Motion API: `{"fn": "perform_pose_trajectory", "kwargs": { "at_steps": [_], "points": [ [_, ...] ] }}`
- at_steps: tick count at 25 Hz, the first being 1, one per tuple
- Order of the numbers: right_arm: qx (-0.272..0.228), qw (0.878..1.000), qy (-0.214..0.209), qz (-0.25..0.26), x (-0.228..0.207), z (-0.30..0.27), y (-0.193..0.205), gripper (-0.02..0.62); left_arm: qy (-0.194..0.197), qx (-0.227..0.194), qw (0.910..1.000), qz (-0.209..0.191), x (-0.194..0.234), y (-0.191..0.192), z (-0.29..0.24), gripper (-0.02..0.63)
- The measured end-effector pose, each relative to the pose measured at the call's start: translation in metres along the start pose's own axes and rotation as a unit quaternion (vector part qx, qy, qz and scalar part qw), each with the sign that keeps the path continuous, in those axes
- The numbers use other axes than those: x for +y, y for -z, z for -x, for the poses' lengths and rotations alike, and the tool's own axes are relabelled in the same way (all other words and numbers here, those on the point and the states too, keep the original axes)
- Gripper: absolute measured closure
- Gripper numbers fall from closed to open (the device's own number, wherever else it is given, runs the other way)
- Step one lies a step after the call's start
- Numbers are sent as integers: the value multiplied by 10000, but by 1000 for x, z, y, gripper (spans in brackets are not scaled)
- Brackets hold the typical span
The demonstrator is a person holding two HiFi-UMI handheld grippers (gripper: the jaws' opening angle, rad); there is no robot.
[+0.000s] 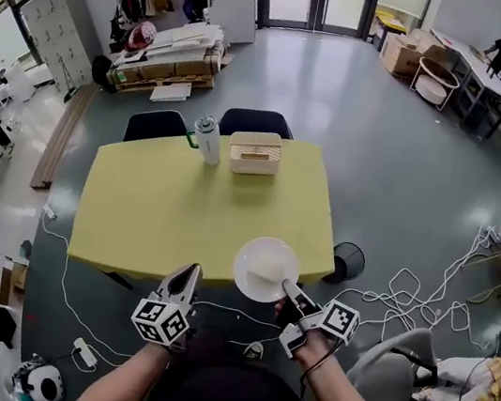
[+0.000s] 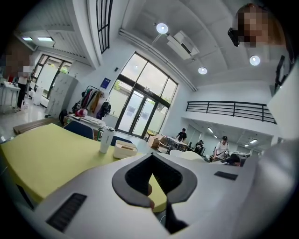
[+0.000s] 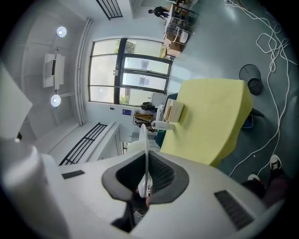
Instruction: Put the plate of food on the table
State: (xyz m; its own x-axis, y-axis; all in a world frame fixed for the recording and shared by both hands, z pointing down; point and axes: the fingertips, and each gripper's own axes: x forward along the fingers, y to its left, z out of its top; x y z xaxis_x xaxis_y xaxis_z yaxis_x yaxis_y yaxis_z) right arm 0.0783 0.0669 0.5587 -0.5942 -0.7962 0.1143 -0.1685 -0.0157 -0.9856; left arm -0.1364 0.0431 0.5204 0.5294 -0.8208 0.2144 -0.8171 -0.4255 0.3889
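Observation:
A white plate [image 1: 266, 269] with a pale heap of food on it hangs over the near right corner of the yellow table [image 1: 163, 209]. My right gripper [image 1: 289, 290] is shut on the plate's near rim. In the right gripper view the plate [image 3: 145, 140] shows edge-on, pinched between the dark pads of my right gripper [image 3: 145, 191]. My left gripper [image 1: 183, 279] hovers just off the table's near edge, left of the plate, jaws together and holding nothing. In the left gripper view the left gripper [image 2: 152, 200] points across the tabletop [image 2: 46, 158].
A white bottle [image 1: 207, 139] and a beige slatted box [image 1: 255, 152] stand at the table's far edge. Two dark chairs [image 1: 157, 124] sit behind it. A black round bin [image 1: 348, 260] and loose white cables [image 1: 406, 292] lie on the floor to the right.

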Motion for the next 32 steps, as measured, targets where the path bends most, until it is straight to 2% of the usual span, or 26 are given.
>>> {"fn": "perform_pose_trajectory", "kwargs": {
  "at_steps": [9,21,26,32],
  "points": [
    [-92,9999,21,-65,-7,-35,-36,574,72,76,9999,59,21,-7,-50,597],
    [-656,9975,277,-44,9,-113,-118,574,753,165,9970,-45,52,-72,-185,597],
    [-861,9957,345,8,14,-139,-145,574,1092,288,9936,-46,60,-85,-231,597],
    [-1078,9934,400,30,16,-163,-174,574,1262,441,9910,56,72,-93,-270,597]
  ]
}}
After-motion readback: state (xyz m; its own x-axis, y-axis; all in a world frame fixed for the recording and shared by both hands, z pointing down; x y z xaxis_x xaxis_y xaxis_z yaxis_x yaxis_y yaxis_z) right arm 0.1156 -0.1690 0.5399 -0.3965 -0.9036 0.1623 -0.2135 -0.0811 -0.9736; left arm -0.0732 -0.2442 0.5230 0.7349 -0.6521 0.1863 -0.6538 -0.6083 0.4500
